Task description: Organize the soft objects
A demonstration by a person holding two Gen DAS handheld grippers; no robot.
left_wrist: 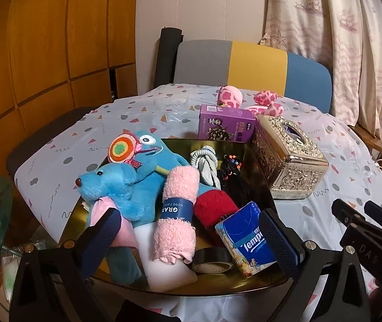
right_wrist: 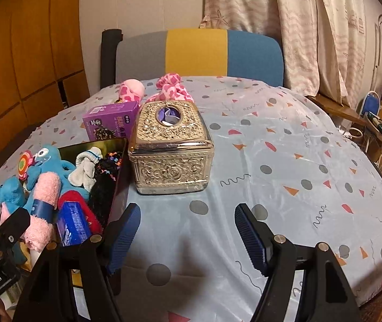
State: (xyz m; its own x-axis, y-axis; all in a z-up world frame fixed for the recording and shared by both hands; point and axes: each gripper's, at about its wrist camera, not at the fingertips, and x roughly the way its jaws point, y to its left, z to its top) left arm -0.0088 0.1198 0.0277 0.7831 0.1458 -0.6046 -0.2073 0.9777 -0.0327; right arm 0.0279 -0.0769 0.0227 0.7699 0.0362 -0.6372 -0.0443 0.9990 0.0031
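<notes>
Beside the ornate tissue box (right_wrist: 170,147) on the worktop (right_wrist: 284,166), a gold tray (left_wrist: 247,281) holds a blue plush (left_wrist: 126,185), a rolled pink towel (left_wrist: 177,214) and a tissue pack (left_wrist: 247,238). Over that tray, the left gripper (left_wrist: 188,238) gapes wide, gripping nothing. Near the box, the right gripper (right_wrist: 188,230) stands open and empty above bare cloth.

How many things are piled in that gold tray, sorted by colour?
In the gold tray:
Blue: 3 (two plush toys, tissue pack)
Pink: 1 (rolled towel)
Red: 1 (fuzzy item)
White or grey: 2 (sock bundle, white block)
Black: 1 (beaded bundle)
Tape roll: 1
Total: 9 that I can make out.
</notes>
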